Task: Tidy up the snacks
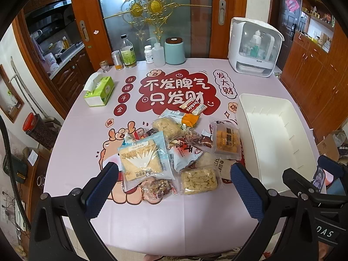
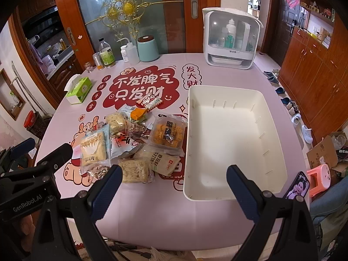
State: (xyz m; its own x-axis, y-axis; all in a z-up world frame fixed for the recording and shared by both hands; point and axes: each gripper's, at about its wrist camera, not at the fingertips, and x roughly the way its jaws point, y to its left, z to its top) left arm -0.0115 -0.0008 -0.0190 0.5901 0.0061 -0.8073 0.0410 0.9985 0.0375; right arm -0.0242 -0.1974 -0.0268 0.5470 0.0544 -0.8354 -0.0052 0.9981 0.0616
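A heap of packaged snacks [image 1: 174,152] [image 2: 134,141] lies in the middle of the pink printed tablecloth [image 1: 174,213]. To its right stands an empty white bin [image 1: 280,141] [image 2: 230,143]. My left gripper [image 1: 174,174] hovers open above the near side of the heap, a clear pack of pale crackers [image 1: 143,161] and a pack of puffed sticks [image 1: 199,180] between its fingers in the view. My right gripper [image 2: 174,178] hangs open over the near left corner of the bin, holding nothing. A small red cookie pack [image 1: 192,106] lies apart at the far side.
At the table's far edge stand bottles [image 1: 128,52], a teal canister [image 1: 175,51] and a white sterilizer cabinet [image 1: 254,45]. A green tissue box [image 1: 100,91] sits far left. A phone [image 2: 298,186] rests by the near right corner. Shoes and a pink stool [image 2: 319,176] are on the floor right.
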